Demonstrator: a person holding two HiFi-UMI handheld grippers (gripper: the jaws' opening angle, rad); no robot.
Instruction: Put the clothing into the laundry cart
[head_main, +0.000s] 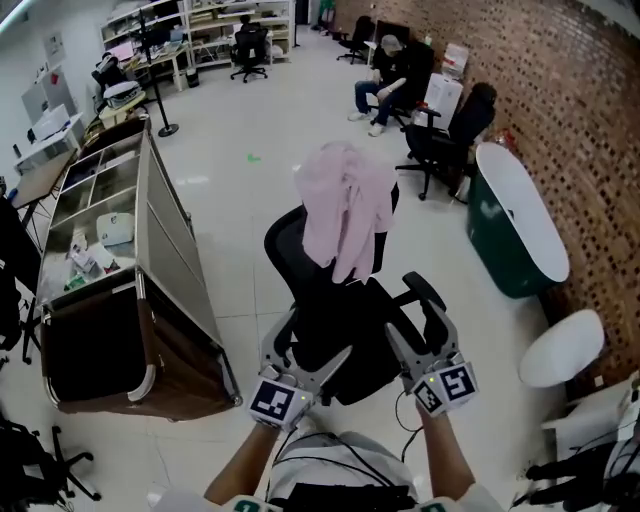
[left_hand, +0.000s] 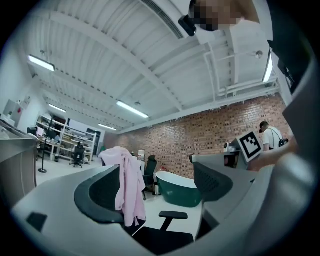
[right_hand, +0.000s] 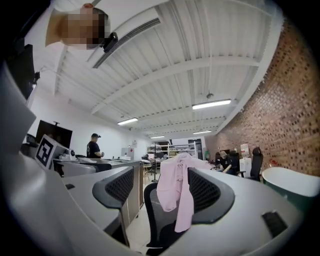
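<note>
A pink garment (head_main: 345, 205) hangs over the backrest of a black office chair (head_main: 340, 320) in the middle of the floor. The laundry cart (head_main: 185, 290), metal and brown with compartments on top, stands to the chair's left. My left gripper (head_main: 305, 352) and right gripper (head_main: 422, 336) hover side by side over the chair's seat, short of the garment. Both are open with nothing between their fingers. The garment (left_hand: 127, 185) shows ahead between the left gripper's (left_hand: 157, 195) jaws. It also shows as the garment (right_hand: 177, 195) ahead of the right gripper (right_hand: 162, 192).
A dark green tub (head_main: 515, 220) stands along the brick wall at the right, with a white round object (head_main: 565, 345) below it. More office chairs (head_main: 450, 135) and a seated person (head_main: 390, 80) are beyond. A person (right_hand: 93, 147) stands past the cart.
</note>
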